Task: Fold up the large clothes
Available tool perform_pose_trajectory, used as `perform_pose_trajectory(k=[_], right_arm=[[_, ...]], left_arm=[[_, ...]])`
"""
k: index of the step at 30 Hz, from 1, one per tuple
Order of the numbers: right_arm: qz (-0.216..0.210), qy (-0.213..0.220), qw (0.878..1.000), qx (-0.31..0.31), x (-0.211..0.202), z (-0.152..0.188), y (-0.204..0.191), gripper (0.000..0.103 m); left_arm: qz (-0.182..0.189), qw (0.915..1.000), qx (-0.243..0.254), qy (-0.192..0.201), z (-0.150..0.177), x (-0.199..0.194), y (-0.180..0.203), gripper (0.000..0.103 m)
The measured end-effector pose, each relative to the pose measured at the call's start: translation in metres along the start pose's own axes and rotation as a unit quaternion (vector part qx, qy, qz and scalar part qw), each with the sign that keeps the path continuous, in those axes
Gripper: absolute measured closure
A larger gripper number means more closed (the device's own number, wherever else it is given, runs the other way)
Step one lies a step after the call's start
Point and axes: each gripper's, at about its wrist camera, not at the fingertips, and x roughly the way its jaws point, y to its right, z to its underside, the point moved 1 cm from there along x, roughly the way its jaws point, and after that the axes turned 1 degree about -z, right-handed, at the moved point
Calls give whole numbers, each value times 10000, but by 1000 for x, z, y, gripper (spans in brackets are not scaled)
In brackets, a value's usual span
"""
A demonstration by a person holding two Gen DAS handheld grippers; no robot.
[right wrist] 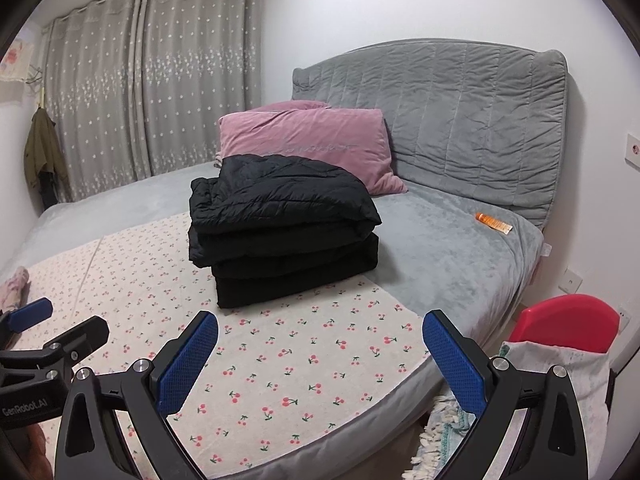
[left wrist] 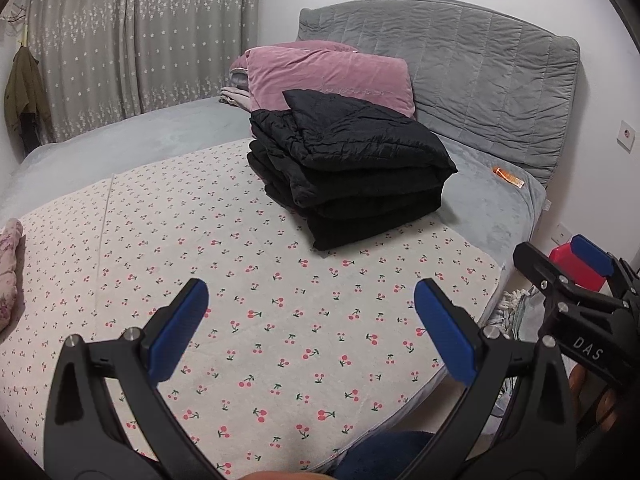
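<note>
Left gripper (left wrist: pixel 310 320) wide open, empty | right gripper (right wrist: pixel 320 350) likewise | black coat (right wrist: pixel 280 232) folded on bed (right wrist: pixel 440 248)

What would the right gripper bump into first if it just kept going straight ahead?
Probably the folded black clothes stacked on the cherry-print sheet. The open right gripper points over bare sheet toward that pile, though its height above the bed is unclear.

The right gripper (left wrist: pixel 560 264) reads "DAS"; the left gripper (right wrist: pixel 44 324) reads "GenRobot.AI".
</note>
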Motion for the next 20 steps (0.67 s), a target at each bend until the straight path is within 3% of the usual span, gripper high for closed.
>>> perform_pose_trajectory(k=[20], right_arm=[[1,-33,10000,-4,4,2,1,0]], left_arm=[[90,9999,-25,95,-1,-3,2,1]])
